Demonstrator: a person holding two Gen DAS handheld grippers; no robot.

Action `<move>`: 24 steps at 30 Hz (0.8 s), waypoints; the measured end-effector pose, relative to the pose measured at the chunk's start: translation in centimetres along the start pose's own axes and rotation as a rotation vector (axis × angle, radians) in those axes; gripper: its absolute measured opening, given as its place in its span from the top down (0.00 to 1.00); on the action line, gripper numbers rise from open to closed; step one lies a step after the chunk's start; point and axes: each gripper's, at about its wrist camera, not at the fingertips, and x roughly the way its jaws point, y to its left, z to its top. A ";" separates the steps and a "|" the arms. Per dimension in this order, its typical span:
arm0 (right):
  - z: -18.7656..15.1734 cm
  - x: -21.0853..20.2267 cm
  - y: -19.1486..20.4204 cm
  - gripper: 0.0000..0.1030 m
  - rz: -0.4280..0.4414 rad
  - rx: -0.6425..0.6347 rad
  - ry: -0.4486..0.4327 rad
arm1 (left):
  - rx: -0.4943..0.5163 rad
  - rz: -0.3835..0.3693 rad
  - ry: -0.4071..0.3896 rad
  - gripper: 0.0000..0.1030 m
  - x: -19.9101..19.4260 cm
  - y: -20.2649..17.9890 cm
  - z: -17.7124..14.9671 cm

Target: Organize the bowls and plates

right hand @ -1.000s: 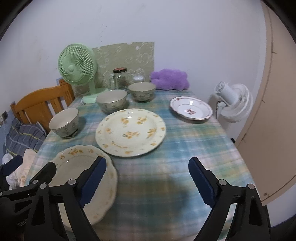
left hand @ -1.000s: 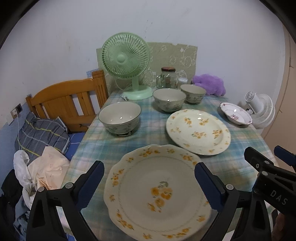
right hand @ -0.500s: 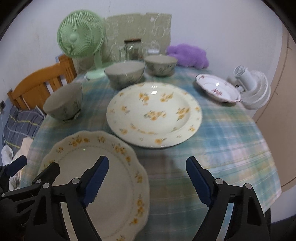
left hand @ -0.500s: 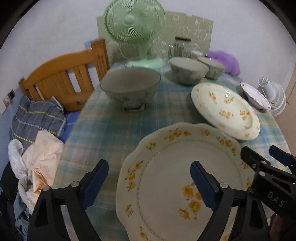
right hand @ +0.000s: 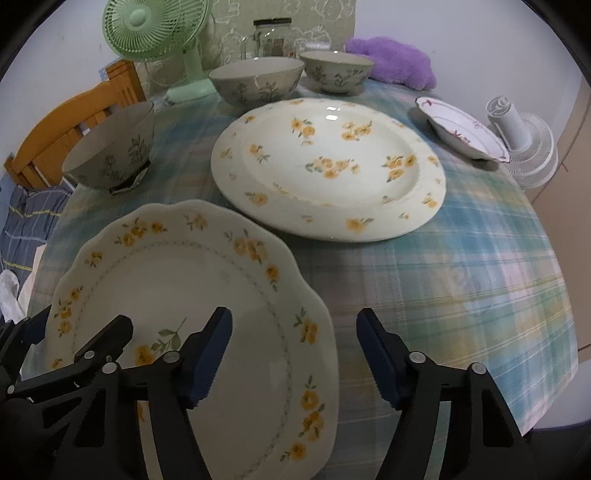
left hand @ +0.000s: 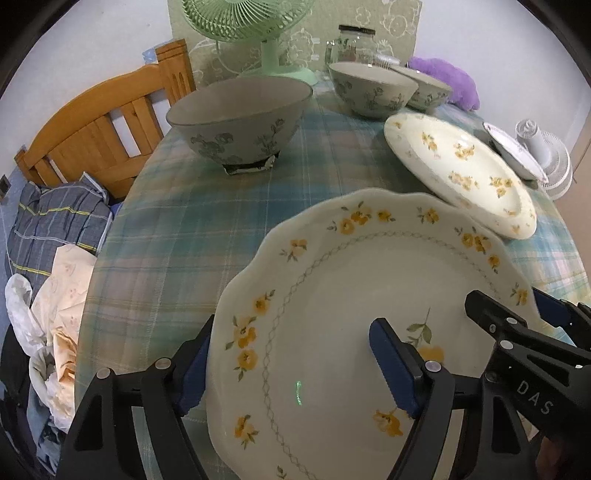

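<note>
A scalloped plate with yellow flowers (left hand: 351,314) (right hand: 192,295) lies at the near edge of the checked tablecloth. My left gripper (left hand: 295,369) is open and straddles its left rim. My right gripper (right hand: 293,358) is open and straddles its right rim. Behind it lies a round yellow-flowered plate (right hand: 328,166) (left hand: 461,166). A small white plate with red flowers (right hand: 461,127) sits far right. Three grey floral bowls stand on the table: one at the left (left hand: 240,114) (right hand: 110,155), two at the back (right hand: 256,79) (right hand: 336,68).
A green fan (right hand: 155,37), a glass jar (right hand: 271,35) and a purple plush (right hand: 391,61) stand at the back. A wooden chair (left hand: 103,122) with clothes is left of the table. A white fan (right hand: 524,144) stands off the right edge.
Both grippers have moved forward and down to the scalloped plate. Their jaws have narrowed and now stand on either side of its rims.
</note>
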 end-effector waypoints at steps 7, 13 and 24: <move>0.2 0.4 0.4 0.41 0.029 0.001 0.017 | -0.010 -0.041 0.016 0.23 0.4 0.6 0.3; 0.3 0.0 0.7 0.41 0.003 0.017 0.031 | 0.001 -0.067 0.040 0.23 0.3 0.8 0.5; 1.4 -3.3 1.0 0.41 -0.045 0.052 0.010 | 0.040 -0.116 0.010 0.23 -2.5 1.1 2.4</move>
